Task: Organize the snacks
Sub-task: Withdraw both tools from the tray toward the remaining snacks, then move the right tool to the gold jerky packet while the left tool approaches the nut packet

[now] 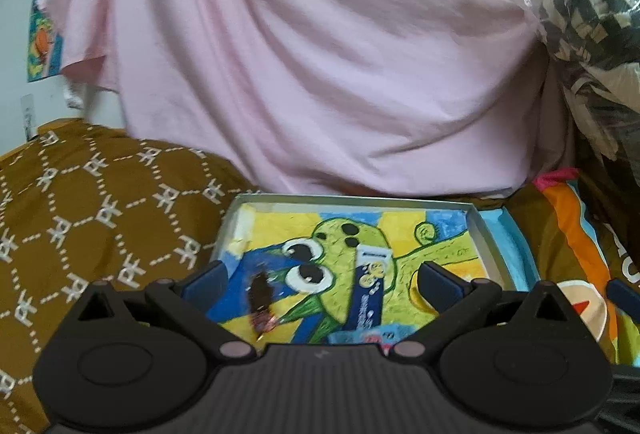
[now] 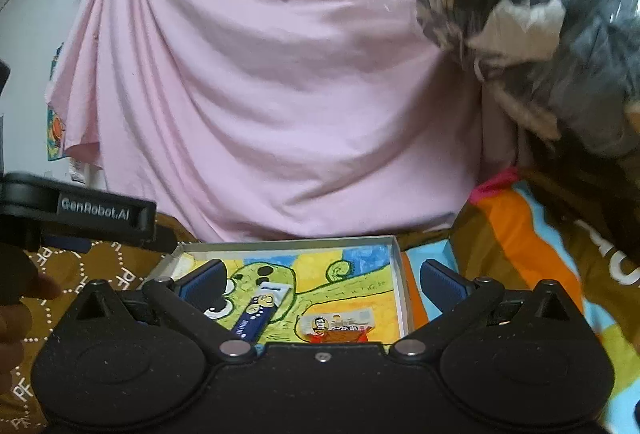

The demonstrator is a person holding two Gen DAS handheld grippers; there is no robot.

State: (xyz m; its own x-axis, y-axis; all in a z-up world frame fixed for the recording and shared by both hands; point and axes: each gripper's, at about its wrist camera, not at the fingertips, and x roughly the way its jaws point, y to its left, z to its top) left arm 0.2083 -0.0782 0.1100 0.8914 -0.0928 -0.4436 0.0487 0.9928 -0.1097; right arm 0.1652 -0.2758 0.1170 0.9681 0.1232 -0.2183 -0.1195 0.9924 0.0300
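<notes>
A shallow box (image 1: pixel 476 230) with a green cartoon picture on its floor lies on the bed; it also shows in the right wrist view (image 2: pixel 394 262). In it lie a blue stick snack (image 1: pixel 370 290), a small dark wrapped snack (image 1: pixel 260 294) and a red-and-white packet (image 1: pixel 372 338). The right wrist view shows the blue stick (image 2: pixel 256 314) and the red-and-white packet (image 2: pixel 340 326). My left gripper (image 1: pixel 320 280) is open and empty above the box. My right gripper (image 2: pixel 320 280) is open and empty above it too. The left gripper's body (image 2: pixel 80 214) shows at the right view's left edge.
A pink cloth (image 1: pixel 300 54) hangs behind the box. A brown patterned cover (image 1: pixel 80 214) lies to the left, a colourful orange-and-blue blanket (image 2: pixel 520 254) to the right. Plastic-wrapped dark fabric (image 2: pixel 540 34) is piled at the upper right.
</notes>
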